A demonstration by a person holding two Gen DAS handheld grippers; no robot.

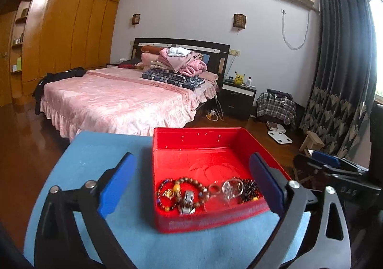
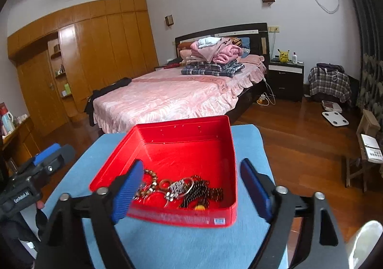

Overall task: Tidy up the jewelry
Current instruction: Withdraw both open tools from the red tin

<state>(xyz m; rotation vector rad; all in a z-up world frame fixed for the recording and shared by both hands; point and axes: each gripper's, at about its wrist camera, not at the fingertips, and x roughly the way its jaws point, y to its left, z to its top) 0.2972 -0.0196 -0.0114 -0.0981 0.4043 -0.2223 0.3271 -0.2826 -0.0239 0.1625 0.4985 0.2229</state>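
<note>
Bedroom walls in pale lilac frame a pink-covered bed [image 1: 124, 101] with folded clothes [image 1: 177, 65] piled near its headboard, a wooden wardrobe [image 1: 67, 29] along the left wall and a dark nightstand [image 1: 238, 96] to the right of the bed. Close to the cameras, a blue cloth-covered surface [image 1: 95, 154] carries a shallow red tray [image 1: 205, 221], open at the top.

All the jewelry lies bunched against the tray's near wall: beaded bracelets [image 1: 189, 187] on the left, clear and metal rings [image 1: 229, 187] in the middle, and a dark beaded piece [image 1: 250, 190] on the right. The far part of the tray floor is bare.

The left gripper [image 1: 194, 182] has its blue-padded jaws spread wide, one pad over the cloth to the left of the tray and the other at the tray's right wall; nothing is gripped between them. The right gripper [image 2: 191, 187] is likewise spread wide and holds nothing, its left pad in front of the tray's near-left part and its right pad outside the tray's right wall, with the pile of jewelry seen between them.
</note>
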